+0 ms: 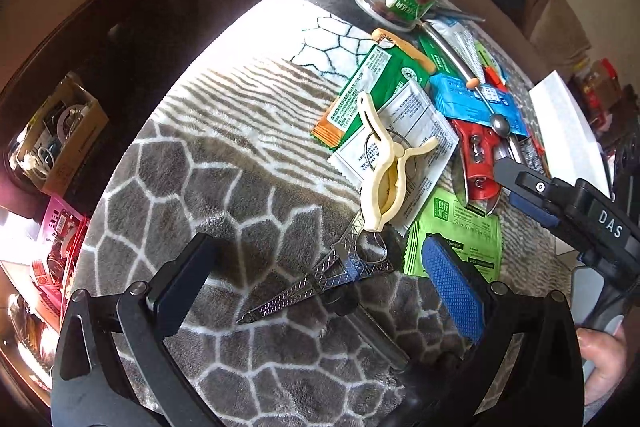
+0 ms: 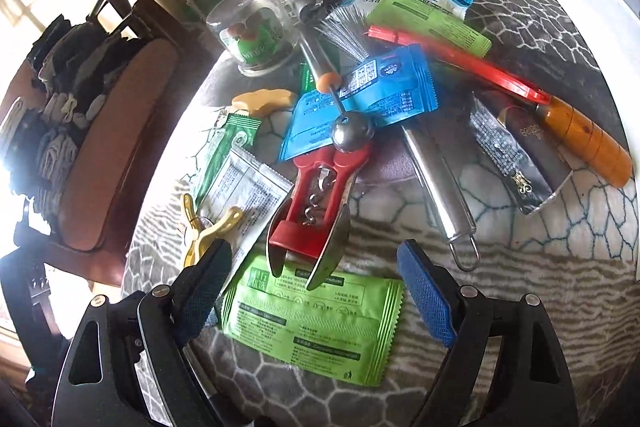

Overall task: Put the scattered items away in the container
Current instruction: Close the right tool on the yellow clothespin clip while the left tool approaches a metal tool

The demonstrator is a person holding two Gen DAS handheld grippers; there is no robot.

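Little of the tidying looked done. The glass jar (image 2: 256, 27), which I took to be the container (it may have been standing mouth-down, though the glare made that hard to judge), sat at the far end of the pile from both claws and held only a green sachet (image 2: 256, 49) and something reddish-brown beside it. Everything else lay loose on the patterned blanket (image 1: 248, 195) that covered the tabletop.

The right claw (image 2: 316, 291) was released, its jaws wide with nothing pressed between the pads. Directly beneath it lay the lime-green packet (image 2: 312, 323), and just beyond its tips the red corkscrew (image 2: 320, 183) with its metal arms splayed over that packet's far edge. Farther out were the blue packets (image 2: 372, 95), a round-ended metal scoop (image 2: 352, 135), a red clip bar (image 2: 448, 63) and an orange wooden handle (image 2: 584, 143).

The left claw (image 1: 320, 291) was likewise released and gripped nothing. Between its jaws lay a metal tower-shaped ornament (image 1: 316, 283), and just past its tips a cream clothes peg (image 1: 384, 171) rested on a white sachet (image 1: 408, 123).

So nearly the whole heap remained to be moved, and the lime-green packet or the corkscrew seemed the right claw's likeliest first pick.
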